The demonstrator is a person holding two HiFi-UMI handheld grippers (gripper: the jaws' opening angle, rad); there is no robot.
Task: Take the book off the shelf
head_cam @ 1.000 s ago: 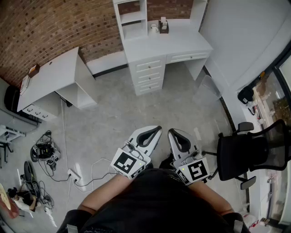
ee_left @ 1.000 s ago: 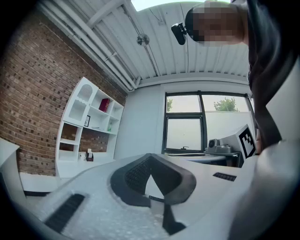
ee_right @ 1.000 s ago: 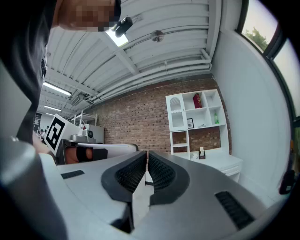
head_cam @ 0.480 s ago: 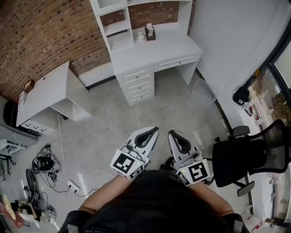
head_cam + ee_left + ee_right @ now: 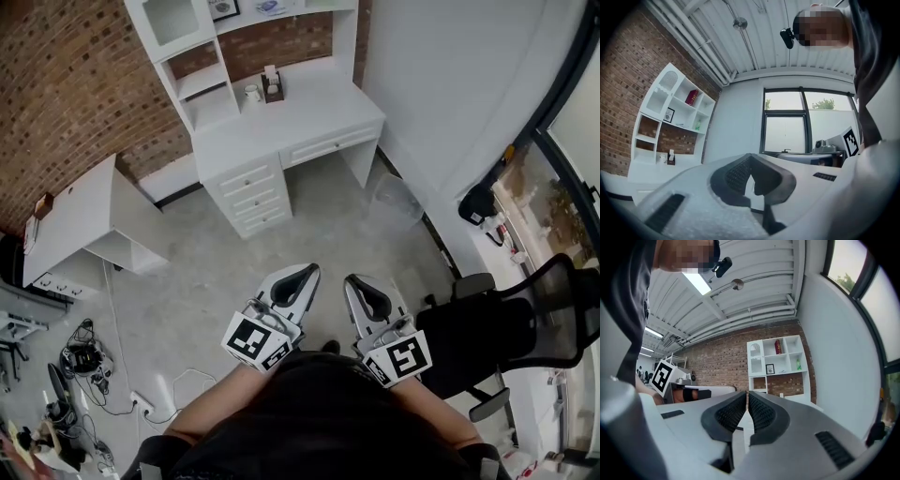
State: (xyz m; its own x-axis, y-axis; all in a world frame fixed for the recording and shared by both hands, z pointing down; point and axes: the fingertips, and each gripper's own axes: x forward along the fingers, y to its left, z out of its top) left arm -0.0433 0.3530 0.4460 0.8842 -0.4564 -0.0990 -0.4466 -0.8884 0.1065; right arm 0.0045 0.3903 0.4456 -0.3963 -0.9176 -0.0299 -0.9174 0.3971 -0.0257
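A red book (image 5: 778,347) stands upright in a top compartment of the white shelf unit (image 5: 777,359) against the brick wall; the left gripper view also shows the red book (image 5: 692,97), high on the shelf unit (image 5: 670,112). In the head view the shelf unit (image 5: 202,80) rises over a white desk (image 5: 309,117) at the top, and the book is not visible there. My left gripper (image 5: 298,274) and right gripper (image 5: 359,281) are held close to the body, far from the shelf, both shut and empty. The right gripper (image 5: 747,393) points at the shelf.
A black office chair (image 5: 506,328) stands close on the right. A low white table (image 5: 70,220) sits at the left, with cables (image 5: 84,361) on the floor beside it. A mug (image 5: 251,93) and a small holder (image 5: 272,86) are on the desk. Windows line the right wall.
The view has tilted up and shifted: the desk and shelf slid left in the head view and more of the shelf shows. Both grippers keep their pose, shut.
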